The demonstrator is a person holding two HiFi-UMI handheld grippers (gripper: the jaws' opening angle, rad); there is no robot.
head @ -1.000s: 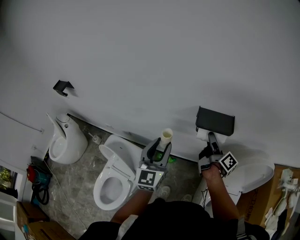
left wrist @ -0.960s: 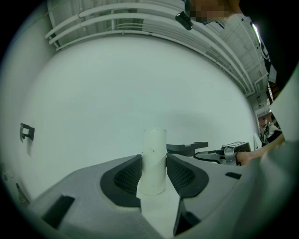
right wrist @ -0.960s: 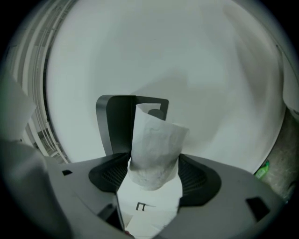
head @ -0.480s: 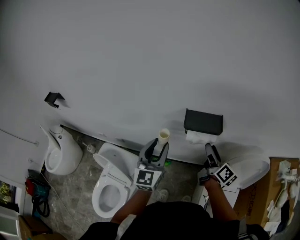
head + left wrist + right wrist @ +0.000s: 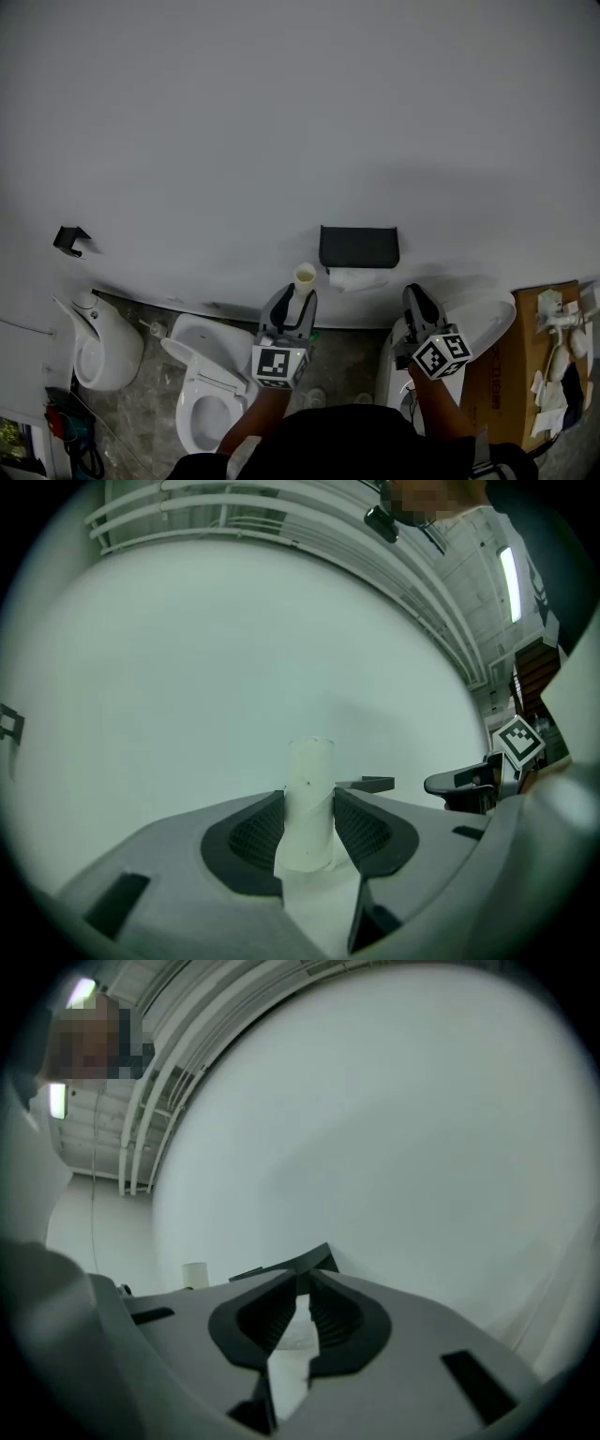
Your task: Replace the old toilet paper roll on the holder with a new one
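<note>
My left gripper (image 5: 298, 294) is shut on the empty cardboard tube (image 5: 305, 277), which stands upright between its pads (image 5: 354, 829) just left of the black wall holder (image 5: 359, 246). A full white paper roll (image 5: 357, 278) hangs under the holder. My right gripper (image 5: 414, 296) is off to the right of the roll, apart from it, and its jaws are closing with nothing between them. In the right gripper view its tips (image 5: 303, 1283) nearly meet in front of the holder (image 5: 307, 1260), with the tube (image 5: 194, 1273) at the left.
Below the grippers stand a white toilet (image 5: 208, 380) with its seat open, a white basin (image 5: 480, 323) to the right and a cardboard box (image 5: 525, 370) at the far right. A urinal (image 5: 94, 345) and a black wall bracket (image 5: 70, 240) lie far left.
My right gripper has come back off the roll at the holder, moved right and up, rolled over, and its jaws have gone from wide to nearly together. The left gripper keeps the tube.
</note>
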